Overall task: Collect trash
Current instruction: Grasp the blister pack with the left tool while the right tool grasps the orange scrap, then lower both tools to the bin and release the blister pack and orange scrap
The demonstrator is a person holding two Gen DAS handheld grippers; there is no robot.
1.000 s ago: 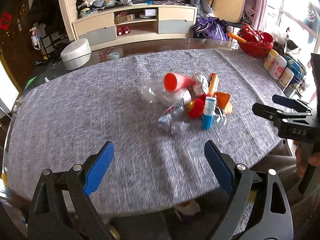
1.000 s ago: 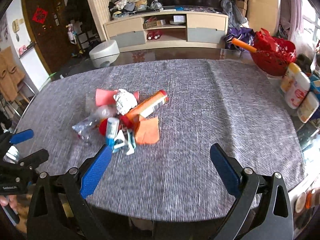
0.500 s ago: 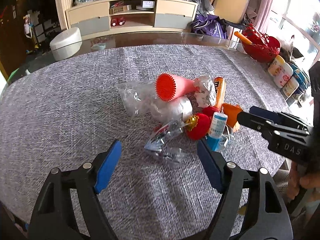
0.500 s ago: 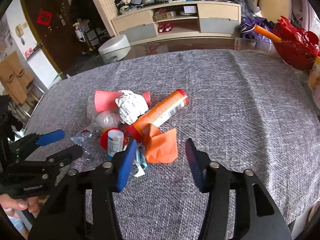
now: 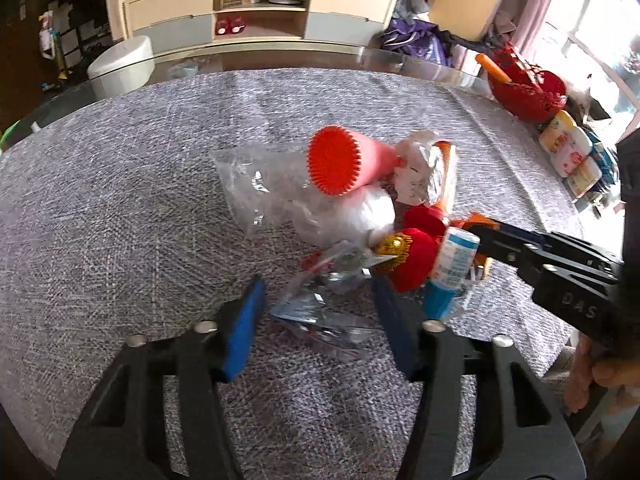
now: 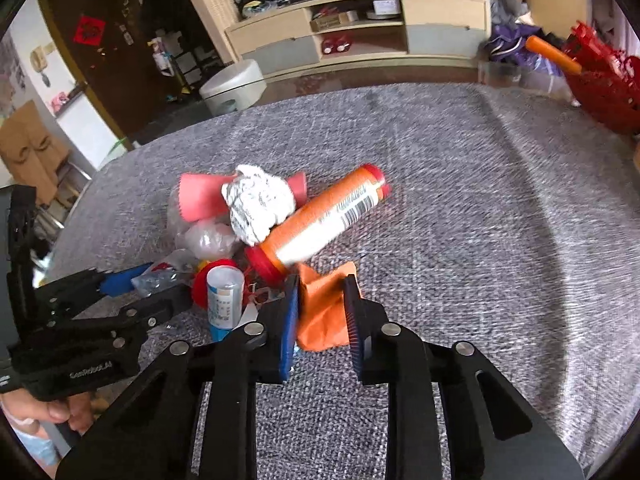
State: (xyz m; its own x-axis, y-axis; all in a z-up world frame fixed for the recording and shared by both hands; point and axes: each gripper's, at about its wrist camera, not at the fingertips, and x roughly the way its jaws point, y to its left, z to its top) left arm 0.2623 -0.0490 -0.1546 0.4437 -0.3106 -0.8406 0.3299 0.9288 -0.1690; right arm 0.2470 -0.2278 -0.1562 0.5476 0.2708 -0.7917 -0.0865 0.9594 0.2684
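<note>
So the trash was all in one heap in the middle of both frames, sitting on the grey table cloth. Counted: one pink ribbed cup on its side, one crumpled foil ball, one long orange tube with a red cap, one small white-and-blue bottle, one orange paper scrap, one red round thing with gold trim, plus clear plastic bags and wrappers, hard to count exactly since they overlapped.

Two tongs were in play. The left gripper, lower centre of the left wrist view, had its blue pads spread apart with a crinkly clear wrapper lying between them; the pads weren't pinching it as far as one could see. The right gripper, lower centre of the right wrist view, had its pads narrowed in around the orange paper scrap, one on each side, but whether they actually clamped it couldn't be told.

Off at the right edge of the left view sat one red basket and a row of small tubs.
</note>
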